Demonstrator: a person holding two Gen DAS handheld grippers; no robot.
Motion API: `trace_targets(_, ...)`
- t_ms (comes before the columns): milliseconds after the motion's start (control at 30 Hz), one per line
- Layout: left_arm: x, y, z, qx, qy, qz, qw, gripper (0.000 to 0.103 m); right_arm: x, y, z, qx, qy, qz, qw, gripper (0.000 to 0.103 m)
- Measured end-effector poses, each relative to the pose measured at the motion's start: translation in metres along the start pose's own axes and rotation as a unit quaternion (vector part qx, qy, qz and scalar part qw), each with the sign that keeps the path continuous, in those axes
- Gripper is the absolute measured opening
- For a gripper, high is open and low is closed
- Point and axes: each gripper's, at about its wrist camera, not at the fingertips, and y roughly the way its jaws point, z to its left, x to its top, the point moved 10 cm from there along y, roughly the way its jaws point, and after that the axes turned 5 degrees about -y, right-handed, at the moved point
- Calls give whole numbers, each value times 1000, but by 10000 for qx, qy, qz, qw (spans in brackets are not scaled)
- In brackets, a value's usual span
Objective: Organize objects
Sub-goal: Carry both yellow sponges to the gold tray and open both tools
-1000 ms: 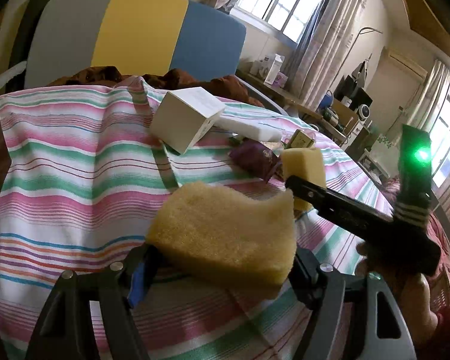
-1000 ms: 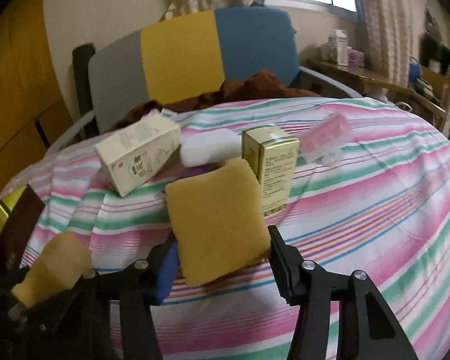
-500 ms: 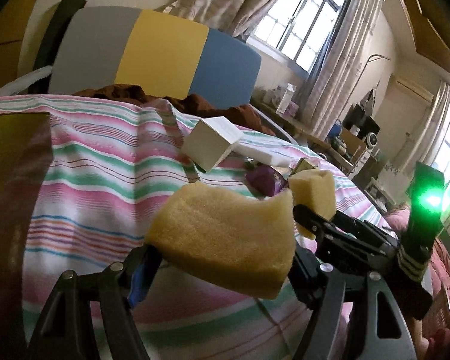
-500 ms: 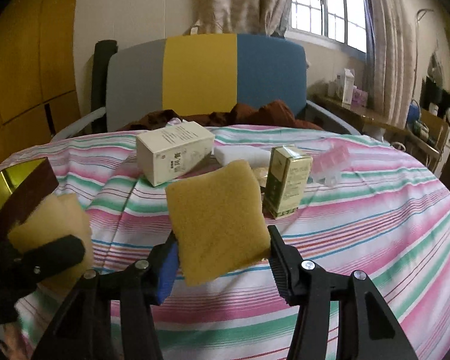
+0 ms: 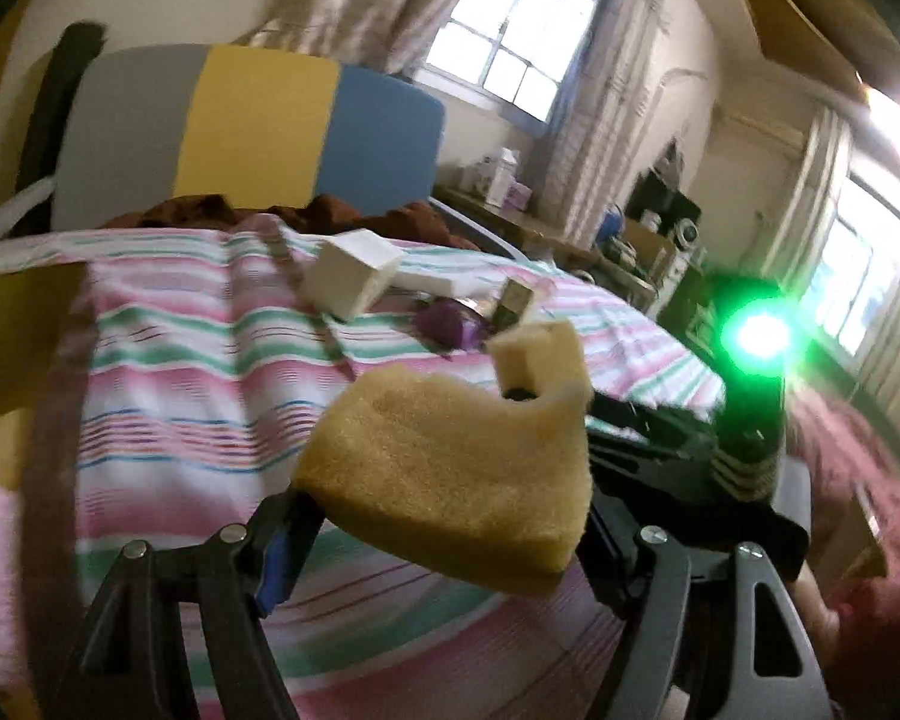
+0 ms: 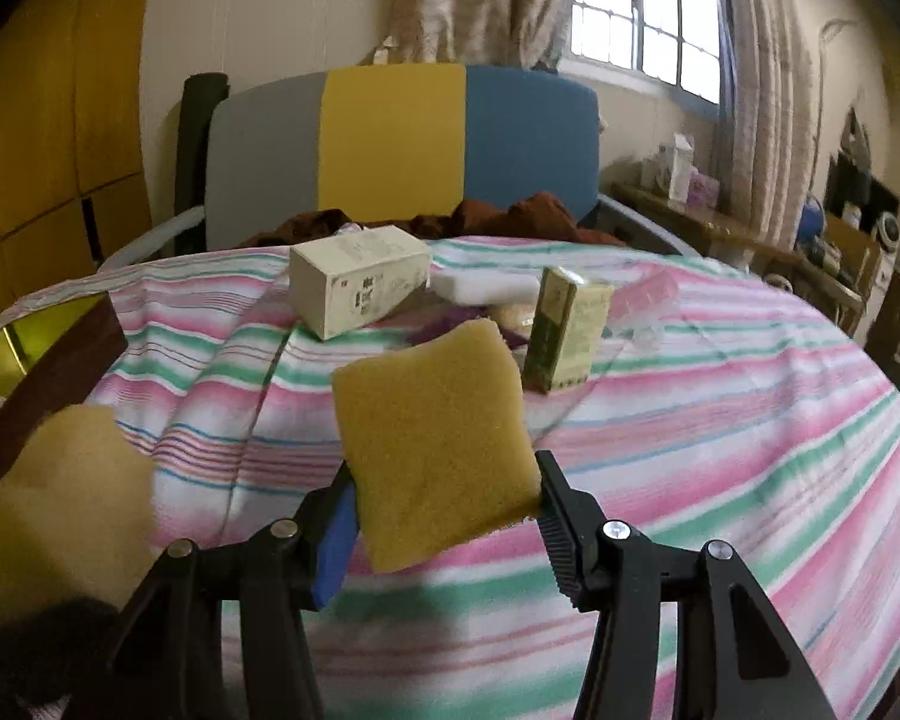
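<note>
My left gripper (image 5: 450,516) is shut on a yellow sponge (image 5: 450,456) and holds it above the striped bedspread (image 5: 210,372). My right gripper (image 6: 444,498) is shut on a second yellow sponge (image 6: 432,444), also in the air. The right gripper's sponge shows in the left wrist view (image 5: 540,360), and the left gripper's sponge shows at the lower left of the right wrist view (image 6: 60,498). A cream carton (image 6: 360,279), a white flat box (image 6: 486,285), a gold-green box (image 6: 567,336), a purple packet (image 5: 447,324) and a clear pink case (image 6: 648,297) lie on the bed.
A grey, yellow and blue headboard (image 6: 390,150) stands behind the bed with brown cloth (image 6: 510,213) at its foot. A dark brown open box edge (image 6: 54,372) is at the left. A cluttered side table (image 6: 720,228) stands at the right by the curtains.
Both grippers have risen and tilted back while still holding their sponges. The objects on the bed now look farther away and lower in both views.
</note>
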Motion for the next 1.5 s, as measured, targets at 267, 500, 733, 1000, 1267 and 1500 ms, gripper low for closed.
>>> trace_targets(267,25,-57,44,104,-531,-424,9976,77,9,-19,51,608,139,114,9980,55)
trace_targets(500,55,-111,98,302,-1084,-863,9899,77,43,-31,122,1161,-133,-28,9931,55)
trace_targets(733,82,-156,195,980,-1868,-1071,9716,77,69,-39,210,1818,-560,45,9817,56)
trace_targets(1000,83,-167,282,1493,-2602,-797,9506,77,85,-20,300,2279,-1181,564,9649,57)
trace_targets(1267,71,-156,327,2113,-2796,-221,9363,83,92,11,340,2559,-879,1009,9574,79)
trace_targets(1500,59,-162,330,2092,-3011,-319,9298,86,97,-5,331,2540,-754,634,9622,88)
